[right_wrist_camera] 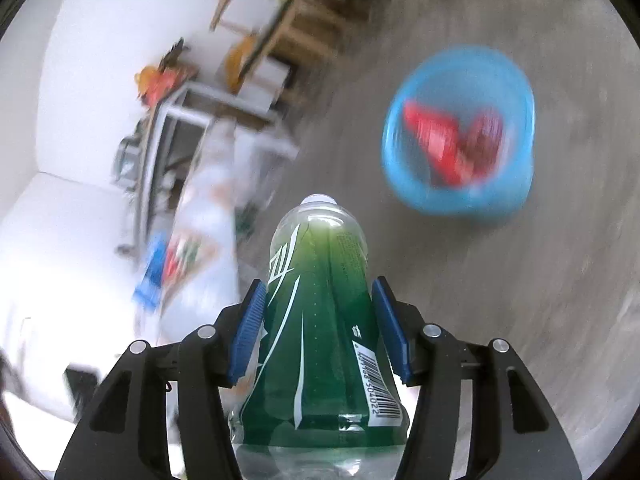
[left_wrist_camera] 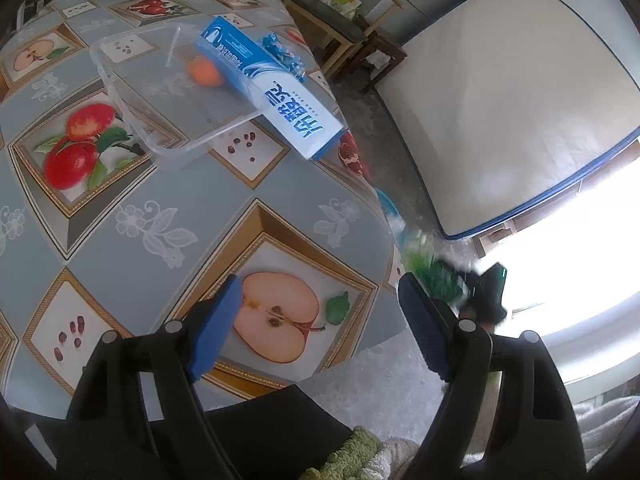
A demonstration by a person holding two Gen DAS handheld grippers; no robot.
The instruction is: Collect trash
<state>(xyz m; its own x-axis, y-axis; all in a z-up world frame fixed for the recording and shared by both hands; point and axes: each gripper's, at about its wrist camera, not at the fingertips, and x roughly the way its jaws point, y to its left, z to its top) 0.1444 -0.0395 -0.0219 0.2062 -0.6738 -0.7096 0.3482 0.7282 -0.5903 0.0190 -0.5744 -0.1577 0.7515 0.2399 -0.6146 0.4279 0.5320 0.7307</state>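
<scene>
Our right tool point(right_wrist_camera: 318, 328) clamps a green bottle point(right_wrist_camera: 320, 320) above the blue bin point(right_wrist_camera: 460, 128); our left tool point(left_wrist_camera: 320, 328) gapes over the desk point(left_wrist_camera: 160, 220).

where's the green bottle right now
The green bottle is clamped between the right gripper pads, filling the lower middle of the right wrist view, neck pointing away, with the blue bin on the floor up to its right.

Daylight glare blown out low, fisheye-curved edges, right view motion-blurred, possibly overexposed.

Bare floor point(right_wrist_camera: 500, 300) around blue basin point(right_wrist_camera: 404, 168); cluttered shelving point(right_wrist_camera: 176, 136) well left.
</scene>
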